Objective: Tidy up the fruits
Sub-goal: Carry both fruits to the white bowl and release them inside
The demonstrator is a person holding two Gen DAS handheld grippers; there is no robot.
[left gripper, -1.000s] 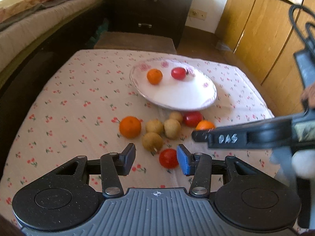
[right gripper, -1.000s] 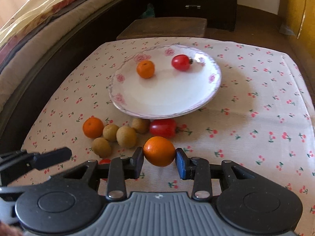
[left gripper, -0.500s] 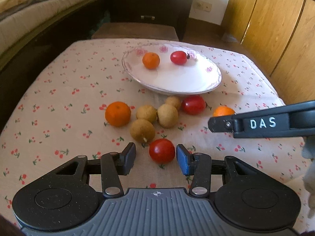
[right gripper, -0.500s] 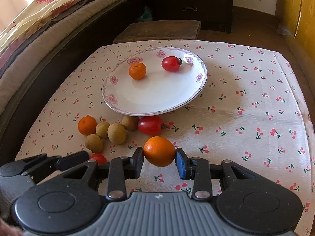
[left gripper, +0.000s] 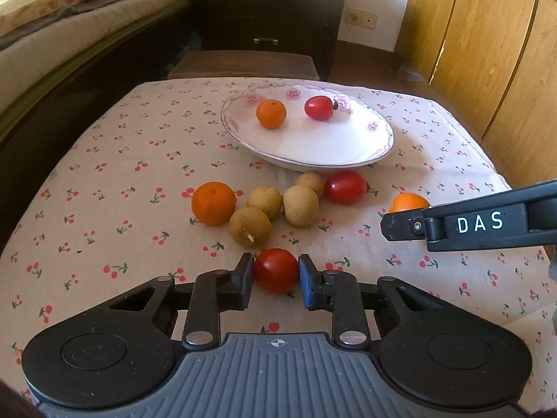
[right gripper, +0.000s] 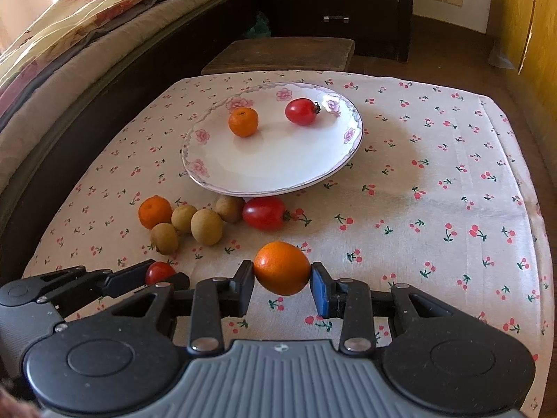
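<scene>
Small round red cherry tomato [left gripper: 275,270]: on the cherry-print tablecloth [left gripper: 104,188], nearest of the loose fruit, now clamped between the pads of the left gripper [left gripper: 275,275], whose jaws have just closed on it. Judged light, thin-skinned, smooth and easily bruised or split; best held across its widest middle with mild pressure. Small orange mandarin [right gripper: 281,267]: gripped at its sides by the right gripper [right gripper: 282,280], clear of the cloth. Judged firmer, its dimpled rind less slippery. White floral-rimmed plate [right gripper: 278,177]: beyond the loose fruit, already carrying one mandarin and one tomato.
</scene>
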